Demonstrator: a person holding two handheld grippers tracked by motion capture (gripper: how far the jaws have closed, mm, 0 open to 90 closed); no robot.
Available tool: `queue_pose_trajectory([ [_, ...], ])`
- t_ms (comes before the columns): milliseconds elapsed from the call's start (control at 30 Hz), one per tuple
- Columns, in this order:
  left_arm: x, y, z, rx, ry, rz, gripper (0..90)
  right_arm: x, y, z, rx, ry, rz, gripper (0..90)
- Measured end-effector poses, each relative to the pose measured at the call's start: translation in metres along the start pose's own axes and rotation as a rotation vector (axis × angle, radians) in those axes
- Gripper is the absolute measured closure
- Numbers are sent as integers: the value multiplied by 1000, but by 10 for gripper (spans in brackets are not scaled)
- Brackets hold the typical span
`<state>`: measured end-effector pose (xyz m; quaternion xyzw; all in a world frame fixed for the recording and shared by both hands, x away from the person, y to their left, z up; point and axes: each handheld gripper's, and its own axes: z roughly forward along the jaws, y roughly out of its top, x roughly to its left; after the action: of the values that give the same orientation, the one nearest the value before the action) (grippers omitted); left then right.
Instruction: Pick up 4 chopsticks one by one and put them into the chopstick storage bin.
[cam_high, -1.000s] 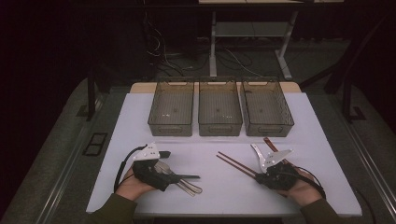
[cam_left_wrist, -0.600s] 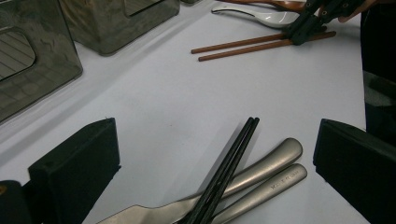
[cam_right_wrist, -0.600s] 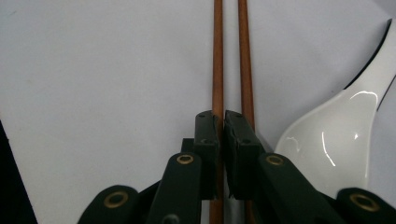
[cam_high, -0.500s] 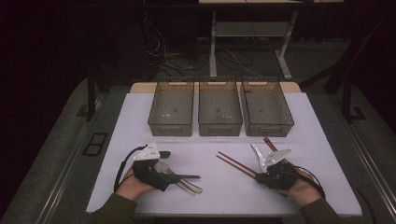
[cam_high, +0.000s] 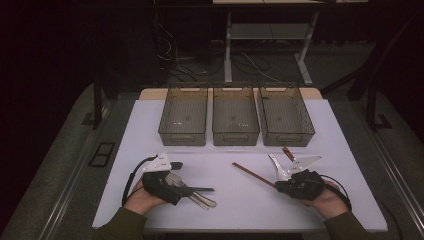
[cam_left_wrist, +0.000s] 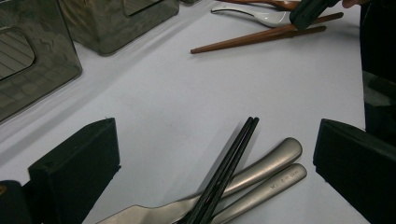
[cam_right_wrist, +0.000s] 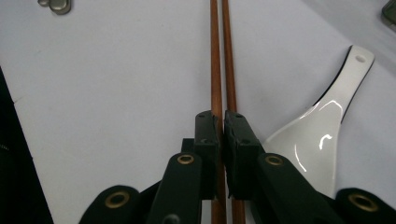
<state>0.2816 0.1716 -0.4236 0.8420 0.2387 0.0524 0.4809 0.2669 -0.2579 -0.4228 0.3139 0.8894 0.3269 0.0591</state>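
Note:
My right gripper (cam_right_wrist: 220, 121) is shut on a pair of brown chopsticks (cam_right_wrist: 215, 56) that lie flat on the white table. In the high view they (cam_high: 252, 175) stretch left of that gripper (cam_high: 278, 186). A white ceramic spoon (cam_right_wrist: 322, 135) rests right beside the jaws. My left gripper (cam_left_wrist: 212, 133) stands open and wide, low over the table. Black chopsticks (cam_left_wrist: 224, 168) and two metal utensil handles (cam_left_wrist: 266, 161) lie between its jaws, untouched. From above, this gripper (cam_high: 181, 179) sits at the front left.
Three smoky see-through bins (cam_high: 184, 115) (cam_high: 235, 115) (cam_high: 286, 115) stand in a row at the back of the white table (cam_high: 235, 210). A short brown piece (cam_high: 287, 153) lies behind the white spoon (cam_high: 277, 167). Dark floor and cables surround the table.

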Motion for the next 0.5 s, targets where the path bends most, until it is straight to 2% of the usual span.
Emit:
queue_pose_trajectory([
  [267, -3, -1, 1, -5, -5, -10, 0, -1, 1, -5, -26, 4, 1, 840],
  [500, -5, -9, 1, -14, -22, -38, 0, -2, 4, -6, -43, 2, 0, 840],
])
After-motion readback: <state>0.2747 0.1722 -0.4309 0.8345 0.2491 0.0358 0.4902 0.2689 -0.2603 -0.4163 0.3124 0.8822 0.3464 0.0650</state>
